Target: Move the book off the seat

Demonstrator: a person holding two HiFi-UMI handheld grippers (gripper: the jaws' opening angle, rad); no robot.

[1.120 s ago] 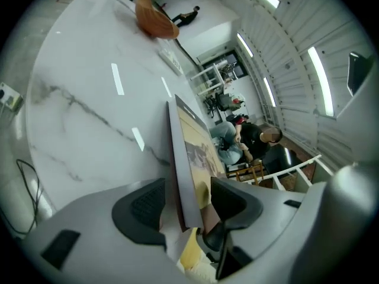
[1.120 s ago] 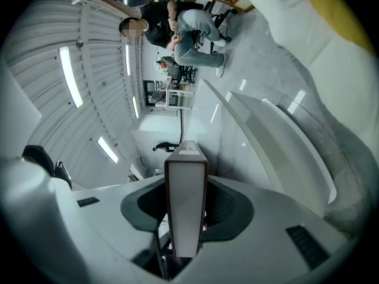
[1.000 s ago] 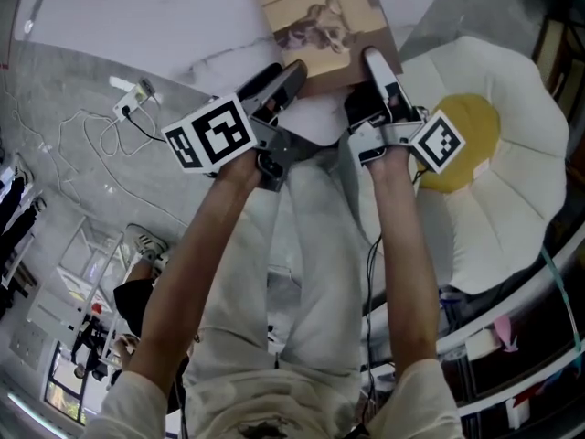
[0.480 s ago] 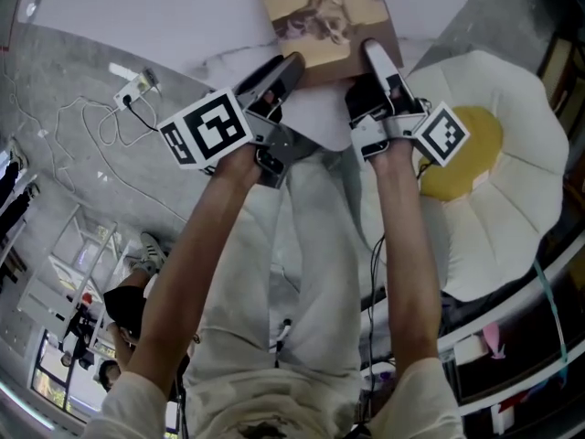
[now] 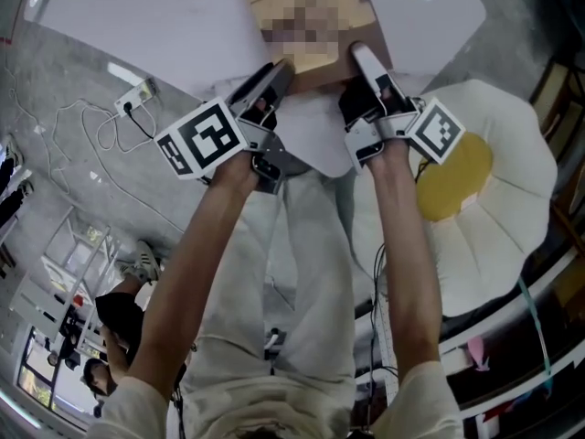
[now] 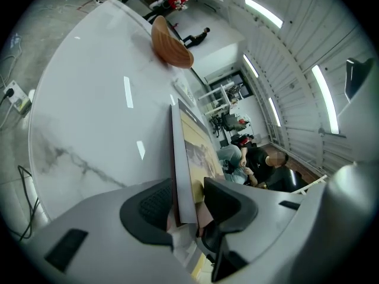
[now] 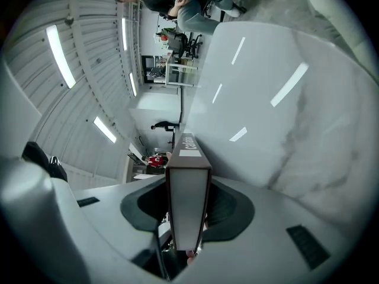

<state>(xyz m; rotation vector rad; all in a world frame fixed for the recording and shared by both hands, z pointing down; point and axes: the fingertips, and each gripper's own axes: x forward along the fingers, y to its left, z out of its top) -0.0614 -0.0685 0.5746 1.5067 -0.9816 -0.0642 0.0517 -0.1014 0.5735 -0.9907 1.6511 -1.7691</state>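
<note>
Marble table [image 5: 137, 26] under book [image 5: 315, 58] | left hand-held gripper [image 5: 274, 73] just closed on it | right hand-held gripper [image 5: 363, 60] clamps it | cushion [image 5: 498, 245] probably nearby

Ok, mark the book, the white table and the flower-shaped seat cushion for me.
book [image 5: 315, 61]: head view, tan front cover just below the blurred patch.
table [image 5: 137, 26]: head view, bare white top left of the book.
seat cushion [image 5: 521, 167]: head view, white petal right of the yellow centre.

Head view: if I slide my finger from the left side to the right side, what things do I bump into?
Power strip on the floor → left gripper, jaws just closed onto the next thing → book → right gripper, gripping it too → yellow middle of the white seat.
</note>
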